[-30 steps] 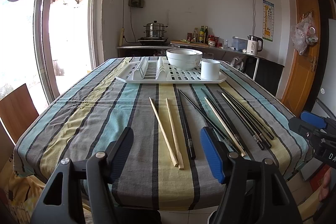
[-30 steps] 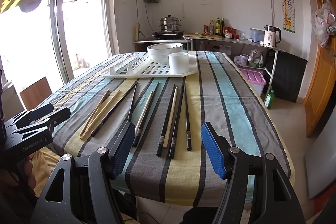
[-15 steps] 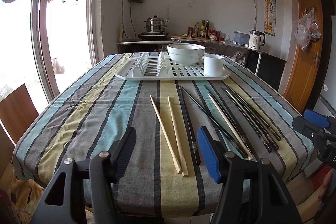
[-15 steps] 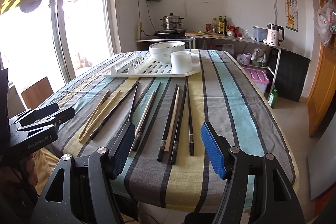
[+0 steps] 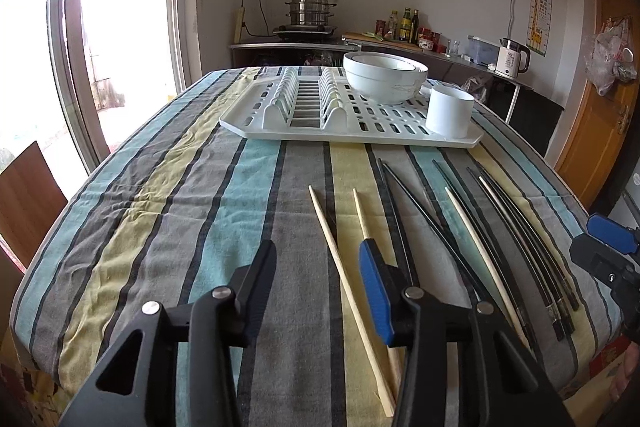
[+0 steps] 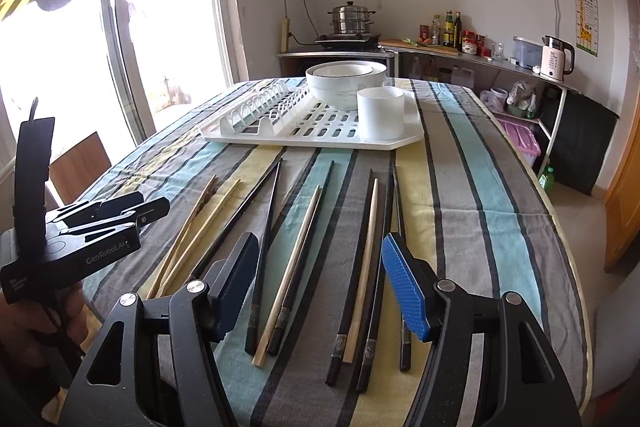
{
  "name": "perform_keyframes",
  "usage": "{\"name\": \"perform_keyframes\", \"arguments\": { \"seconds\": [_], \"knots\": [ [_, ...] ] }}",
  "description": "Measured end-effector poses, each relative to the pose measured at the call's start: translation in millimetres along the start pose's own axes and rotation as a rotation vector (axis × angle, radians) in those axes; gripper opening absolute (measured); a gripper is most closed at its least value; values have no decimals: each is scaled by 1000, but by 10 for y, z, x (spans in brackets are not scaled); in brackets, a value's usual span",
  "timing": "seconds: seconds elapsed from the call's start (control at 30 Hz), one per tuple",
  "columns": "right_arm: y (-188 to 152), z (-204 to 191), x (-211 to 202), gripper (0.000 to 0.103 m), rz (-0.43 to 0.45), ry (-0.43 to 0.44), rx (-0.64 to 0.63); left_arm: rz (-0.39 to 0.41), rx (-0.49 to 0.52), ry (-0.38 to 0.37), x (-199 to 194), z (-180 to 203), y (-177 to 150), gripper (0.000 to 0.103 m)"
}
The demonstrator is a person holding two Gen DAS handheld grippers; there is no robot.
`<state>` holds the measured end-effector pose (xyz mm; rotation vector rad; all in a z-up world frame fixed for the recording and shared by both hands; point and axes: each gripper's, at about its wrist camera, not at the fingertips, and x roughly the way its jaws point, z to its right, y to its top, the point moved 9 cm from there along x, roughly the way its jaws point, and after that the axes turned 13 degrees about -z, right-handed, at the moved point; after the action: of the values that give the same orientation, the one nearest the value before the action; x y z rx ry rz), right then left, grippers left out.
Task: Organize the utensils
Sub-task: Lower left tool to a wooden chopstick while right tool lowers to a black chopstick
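Observation:
Several chopsticks lie side by side on the striped tablecloth: two bamboo ones (image 5: 340, 267), several black ones (image 5: 532, 251) and pale ones among them (image 6: 292, 267). My left gripper (image 5: 318, 267) is open and empty, low over the cloth, its jaws either side of a bamboo chopstick's near half. My right gripper (image 6: 320, 267) is open and empty above the near ends of the black and pale chopsticks (image 6: 360, 267). A white cup (image 6: 380, 113) and stacked white bowls (image 6: 346, 83) stand on a white drying rack (image 6: 308, 131) beyond.
The left gripper shows in the right wrist view (image 6: 92, 223), held by a hand at the table's left. The right gripper's tip shows in the left wrist view (image 5: 608, 247). A wooden chair (image 5: 24, 195) stands left of the table. A counter with pot and kettle (image 6: 556, 59) lies behind.
Both grippers have moved forward and lower over the table. The left gripper's jaws have narrowed somewhat. The chopsticks have not moved.

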<state>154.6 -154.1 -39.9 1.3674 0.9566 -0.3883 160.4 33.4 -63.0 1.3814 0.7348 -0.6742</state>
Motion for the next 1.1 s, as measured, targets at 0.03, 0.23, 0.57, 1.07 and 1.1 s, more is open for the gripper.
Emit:
{"name": "perform_keyframes", "arguments": {
  "seconds": [0.03, 0.23, 0.57, 1.07, 1.1],
  "knots": [
    [42, 14, 52, 60, -12, 7, 4, -11, -2, 1, 41, -12, 31, 43],
    [256, 127, 463, 41, -124, 5, 38, -100, -30, -32, 297, -65, 188, 37],
    [541, 163, 1008, 20, -287, 37, 37, -225, -54, -81, 622, 1, 248, 27],
    [669, 128, 1396, 11, -391, -8, -12, -228, -5, -21, 684, 30, 321, 20],
    [673, 128, 1402, 9, -390, -20, -21, -228, -2, -18, 685, 32, 322, 20]
  ]
}}
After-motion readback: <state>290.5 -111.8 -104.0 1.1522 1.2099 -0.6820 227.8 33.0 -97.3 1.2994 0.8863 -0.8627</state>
